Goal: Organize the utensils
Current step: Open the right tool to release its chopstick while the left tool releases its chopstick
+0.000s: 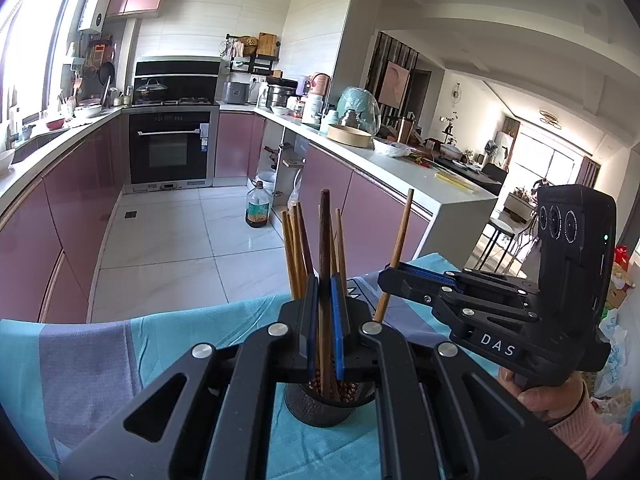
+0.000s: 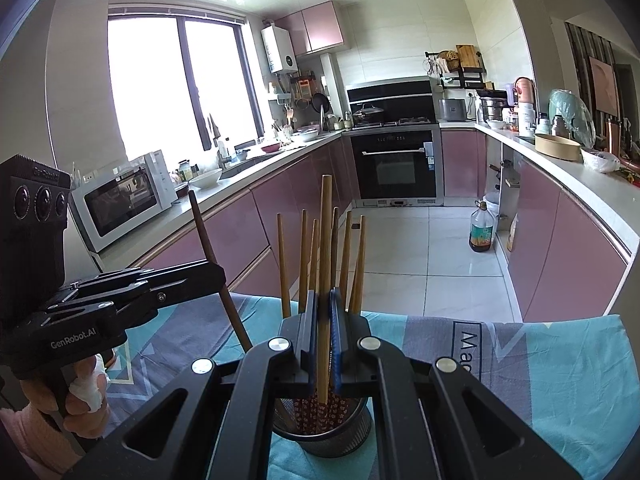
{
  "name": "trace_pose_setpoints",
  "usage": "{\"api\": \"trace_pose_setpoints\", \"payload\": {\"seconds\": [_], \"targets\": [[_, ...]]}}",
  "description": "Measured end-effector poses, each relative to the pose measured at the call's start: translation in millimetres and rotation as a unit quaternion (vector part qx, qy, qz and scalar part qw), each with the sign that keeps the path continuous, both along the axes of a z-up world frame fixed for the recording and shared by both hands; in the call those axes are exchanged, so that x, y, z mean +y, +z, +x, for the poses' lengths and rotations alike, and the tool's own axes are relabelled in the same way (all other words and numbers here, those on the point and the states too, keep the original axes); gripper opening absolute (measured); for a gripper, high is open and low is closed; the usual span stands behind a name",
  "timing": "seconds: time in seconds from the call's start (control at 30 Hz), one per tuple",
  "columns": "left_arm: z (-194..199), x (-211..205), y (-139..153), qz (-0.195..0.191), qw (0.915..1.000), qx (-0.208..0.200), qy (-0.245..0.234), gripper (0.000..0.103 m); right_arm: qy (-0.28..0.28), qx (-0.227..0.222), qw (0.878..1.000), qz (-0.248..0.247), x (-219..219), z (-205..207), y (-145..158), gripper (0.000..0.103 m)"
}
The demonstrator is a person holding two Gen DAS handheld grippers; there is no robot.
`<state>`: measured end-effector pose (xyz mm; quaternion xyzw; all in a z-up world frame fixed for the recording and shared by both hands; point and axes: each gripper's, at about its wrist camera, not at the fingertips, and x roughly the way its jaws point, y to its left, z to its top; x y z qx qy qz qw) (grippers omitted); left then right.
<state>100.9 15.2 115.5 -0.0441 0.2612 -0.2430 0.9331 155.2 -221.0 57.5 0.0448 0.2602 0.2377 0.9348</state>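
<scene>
Pink-cabinet kitchen behind; over my bench's teal cloth [image 1: 224,324], left gripper [image 1: 325,312] fingers pinch a dark wooden chopstick [image 1: 325,232], right gripper [image 2: 324,320] fingers clamp a light bamboo chopstick [image 2: 326,240], both above the black mesh holder [image 2: 340,436], its base cut off.

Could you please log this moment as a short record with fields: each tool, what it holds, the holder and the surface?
left tool: shut on dark chopstick, held upright above the holder
right tool: shut on light chopstick, also upright above the holder
holder: dark mesh cup on the cloth, directly below both tools
chopsticks: several more standing in the holder, leaning at slight angles
cloth: teal and grey, spread over the work surface
setting: kitchen, pink cabinets
</scene>
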Motion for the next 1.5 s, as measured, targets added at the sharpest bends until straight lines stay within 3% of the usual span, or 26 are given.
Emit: {"api": "trace_pose_setpoints", "payload": {"seconds": [0.73,1.5], "targets": [[34,-6,-19,0.022,0.9996,0.015,0.013,0.007,0.005,0.024,1.000,-0.008,11,17,-10,0.005],[55,-1,-72,0.027,0.9975,0.064,0.015,0.008,0.008,0.046,0.999,0.007,14,30,-23,0.006]]}}
